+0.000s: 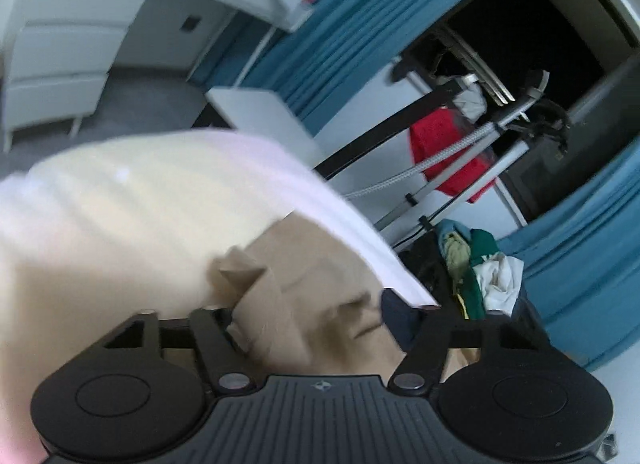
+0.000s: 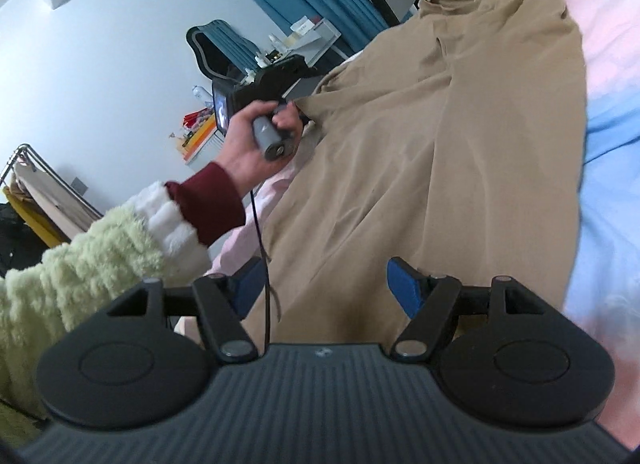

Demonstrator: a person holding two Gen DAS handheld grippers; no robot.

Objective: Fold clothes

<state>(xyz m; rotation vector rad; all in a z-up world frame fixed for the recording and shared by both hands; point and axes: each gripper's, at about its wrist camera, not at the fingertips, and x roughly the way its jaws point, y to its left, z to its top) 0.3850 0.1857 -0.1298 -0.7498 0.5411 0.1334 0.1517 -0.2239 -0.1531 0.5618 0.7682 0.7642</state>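
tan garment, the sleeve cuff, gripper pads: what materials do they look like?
Tan garment: thin matte woven cloth, probably cotton or a blend; it lies in soft creases with no sheen. Sleeve: pale green fluffy fleece or faux fur with a white pile cuff, and a smoother maroon knit cuff beneath. Right gripper pads: blue, matte, likely rubber or foam; hard to tell.

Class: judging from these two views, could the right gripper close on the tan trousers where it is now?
Probably yes. The right gripper has its jaws open directly over the tan trousers, which lie spread on the bedsheet; only a thin black cable crosses nearby.
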